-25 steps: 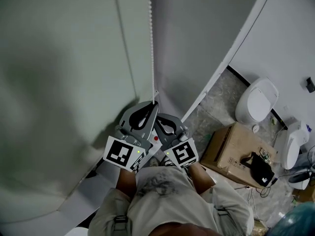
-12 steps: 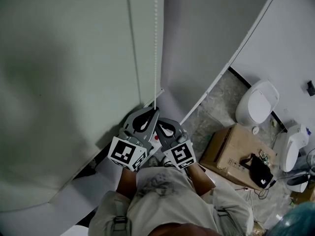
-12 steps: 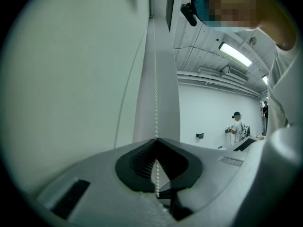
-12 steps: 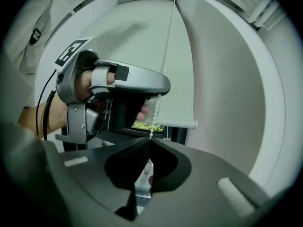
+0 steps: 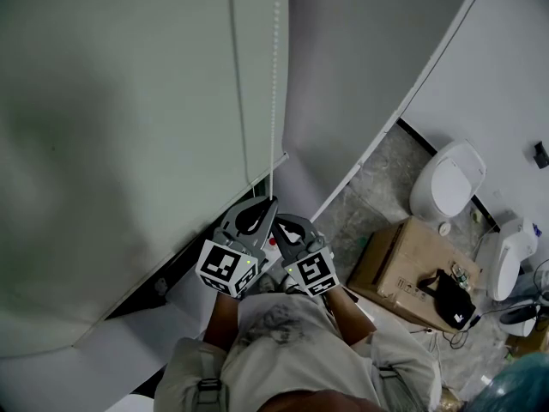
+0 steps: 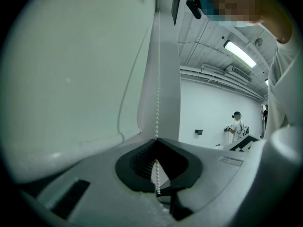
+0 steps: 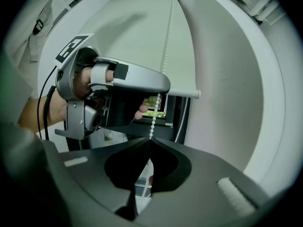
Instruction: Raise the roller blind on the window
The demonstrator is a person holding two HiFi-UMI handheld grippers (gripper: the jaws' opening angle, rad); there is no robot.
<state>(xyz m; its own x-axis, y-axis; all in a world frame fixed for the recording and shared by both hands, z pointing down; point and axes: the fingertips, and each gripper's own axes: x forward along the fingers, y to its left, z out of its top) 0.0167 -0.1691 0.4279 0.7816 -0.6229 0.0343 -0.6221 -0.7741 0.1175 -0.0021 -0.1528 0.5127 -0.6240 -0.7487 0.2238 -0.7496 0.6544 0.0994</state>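
Observation:
The pale roller blind [image 5: 129, 144] covers most of the window, and its bottom bar [image 7: 185, 93] hangs above a dark gap. A white bead chain [image 5: 276, 75] drops along the blind's right edge. My left gripper [image 5: 273, 201] is shut on the chain, which runs into its closed tips [image 6: 156, 140] and on through the opening behind them. Just below it, my right gripper [image 5: 277, 221] is also shut on the chain [image 7: 156, 112], pinched at its tips [image 7: 150, 140]. Both grippers sit side by side in front of the person's body.
A cardboard box [image 5: 412, 269] with a black item on it stands on the floor at right, beside white toilet-like fixtures [image 5: 446, 178]. The white sill [image 5: 129, 350] lies below the blind. A person [image 6: 235, 126] stands far off in the room.
Both grippers have sunk together with the chain in them. The blind's bottom edge has risen, and the dark gap under it has widened.

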